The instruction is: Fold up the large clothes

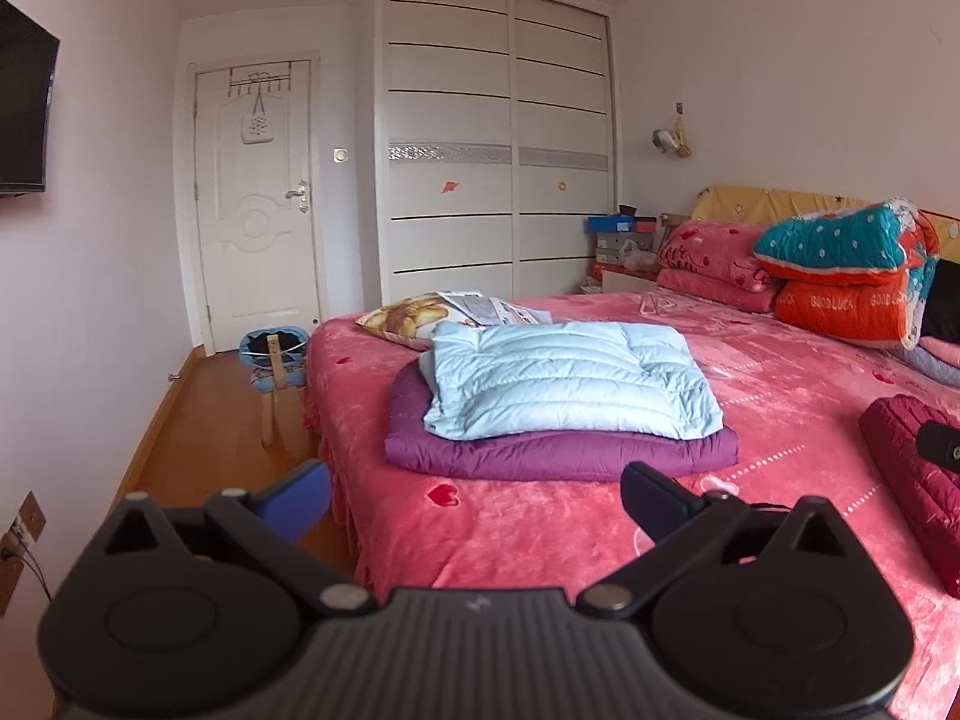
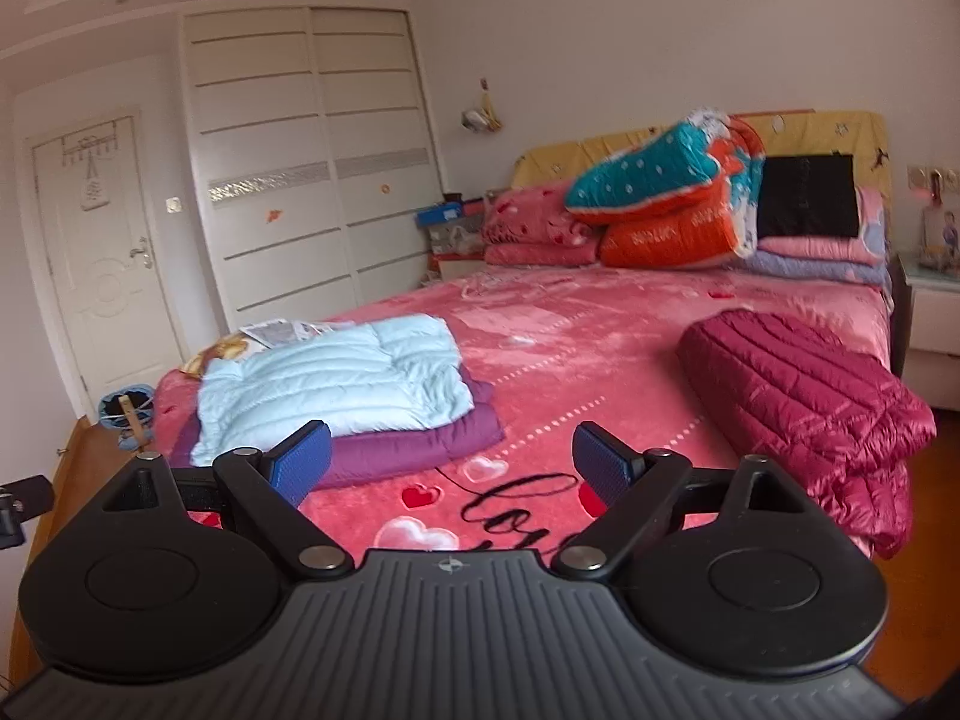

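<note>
A folded light-blue down jacket (image 1: 570,381) (image 2: 336,384) lies on top of a folded purple jacket (image 1: 558,453) (image 2: 408,441) near the foot-left part of the pink bed (image 1: 540,540) (image 2: 600,324). A dark red down jacket (image 2: 804,402) (image 1: 906,468) lies crumpled at the bed's right edge, partly hanging over it. My left gripper (image 1: 477,495) is open above the bed's near edge, short of the stack, holding nothing. My right gripper (image 2: 453,462) is open too, empty, between the stack and the red jacket.
Folded quilts (image 2: 666,204) and pillows (image 1: 708,264) pile at the headboard. A patterned cushion with papers (image 1: 414,315) sits behind the stack. A small stool (image 1: 273,360) stands on the wood floor left of the bed. A wardrobe (image 1: 498,138), door (image 1: 258,204) and nightstand (image 2: 936,312) surround it.
</note>
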Demonstrator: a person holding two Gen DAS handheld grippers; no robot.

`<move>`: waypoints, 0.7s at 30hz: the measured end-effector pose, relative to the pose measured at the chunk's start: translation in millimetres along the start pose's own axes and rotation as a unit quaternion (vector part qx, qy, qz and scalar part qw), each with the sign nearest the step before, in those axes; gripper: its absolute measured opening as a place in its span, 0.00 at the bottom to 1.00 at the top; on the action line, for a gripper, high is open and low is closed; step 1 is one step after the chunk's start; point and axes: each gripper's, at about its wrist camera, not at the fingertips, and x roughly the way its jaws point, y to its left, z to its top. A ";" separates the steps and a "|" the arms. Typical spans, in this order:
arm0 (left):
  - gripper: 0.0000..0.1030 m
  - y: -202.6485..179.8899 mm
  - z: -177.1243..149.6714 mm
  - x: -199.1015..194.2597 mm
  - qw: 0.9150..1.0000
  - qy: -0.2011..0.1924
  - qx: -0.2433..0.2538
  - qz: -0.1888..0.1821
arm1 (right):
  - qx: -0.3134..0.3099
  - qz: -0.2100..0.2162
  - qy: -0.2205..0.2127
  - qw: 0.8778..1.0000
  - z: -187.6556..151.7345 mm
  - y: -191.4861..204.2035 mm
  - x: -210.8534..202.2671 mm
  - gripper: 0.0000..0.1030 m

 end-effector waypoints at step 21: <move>0.99 23.6 -29.3 -19.3 1.000 0.009 -0.018 0.006 | -0.041 0.027 0.013 0.999 -8.5 15.0 -12.8 1.00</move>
